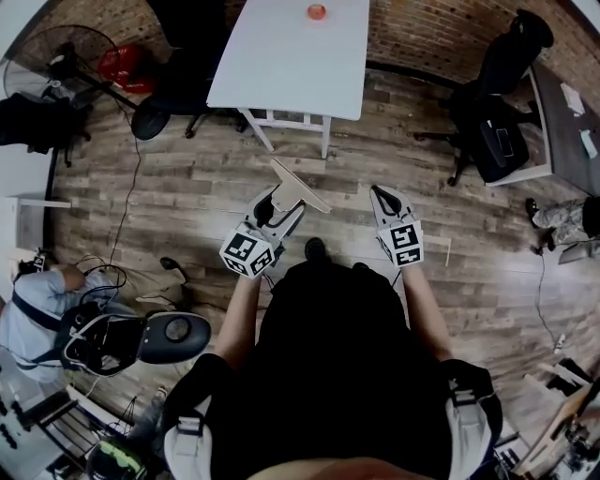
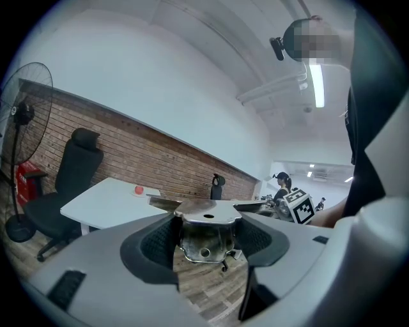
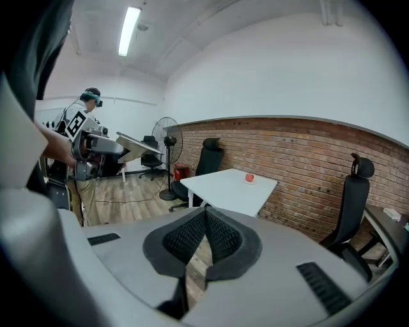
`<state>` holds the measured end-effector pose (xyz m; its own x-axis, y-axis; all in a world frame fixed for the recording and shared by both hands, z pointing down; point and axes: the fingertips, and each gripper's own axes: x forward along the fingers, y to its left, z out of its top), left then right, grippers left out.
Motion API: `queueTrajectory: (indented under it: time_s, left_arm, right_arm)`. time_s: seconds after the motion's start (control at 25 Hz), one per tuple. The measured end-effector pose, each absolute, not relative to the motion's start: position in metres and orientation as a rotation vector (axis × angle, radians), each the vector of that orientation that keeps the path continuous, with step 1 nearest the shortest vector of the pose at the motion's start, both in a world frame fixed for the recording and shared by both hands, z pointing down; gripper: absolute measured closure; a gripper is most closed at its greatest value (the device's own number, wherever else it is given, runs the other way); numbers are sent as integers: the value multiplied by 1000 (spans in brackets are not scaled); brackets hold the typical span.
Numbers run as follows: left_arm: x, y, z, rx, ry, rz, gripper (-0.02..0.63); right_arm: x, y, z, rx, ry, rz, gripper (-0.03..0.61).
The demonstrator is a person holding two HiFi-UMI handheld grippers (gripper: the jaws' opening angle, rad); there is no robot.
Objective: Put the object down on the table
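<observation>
Left gripper [image 2: 208, 244]: jaws set wide, black ribbed pads [image 2: 158, 244] pressed against both flanks of a metal tool [image 2: 208, 220]. Held in the air in front of the body, over the wooden floor [image 1: 187, 187] and well apart from the white table [image 1: 281, 66]; resting on no surface.

Between the pads, a boxy mount of folded steel, dull and tarnished grey. On top, a flat cap pierced by one small hole; on the front face, a round hole low down. From under the cap, a long, thin, flat plate running out to both sides, nearly level in the left gripper view. In the head view, the same plate as a pale tan strip, slanted, crossing the jaw tips like the bar of a T. Perhaps a trowel or a bracket of some kind; hard to say from these angles.

Right gripper [image 3: 204, 239]: clenched on nothing, pads meeting in a narrow seam, carried just beside the left one.

Farther out: a small red thing [image 1: 317, 11] near the table's far edge, a black office chair [image 1: 497, 84] off to the right, a brick wall [image 3: 307, 166] behind the table, a standing fan [image 2: 22, 121] at the left of the room.
</observation>
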<state>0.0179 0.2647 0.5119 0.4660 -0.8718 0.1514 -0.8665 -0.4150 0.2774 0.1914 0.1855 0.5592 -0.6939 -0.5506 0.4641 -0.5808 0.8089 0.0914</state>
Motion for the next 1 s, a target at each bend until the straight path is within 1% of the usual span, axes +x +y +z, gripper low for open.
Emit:
queueTrajectory:
  time_s: [0.24,0.6,1.0]
  left_arm:
    - [-9,263,514,2400,-1470,-22,328]
    - [-27,259,520,2380,-1480,-20,328]
    - [-40,242,523,2349,-1508,-10,328]
  right_arm:
    - [166,189,556,858,-2527,95,578]
    - [168,189,570,880,-2495,137,578]
    - [152,167,574,843,-2504,152,578]
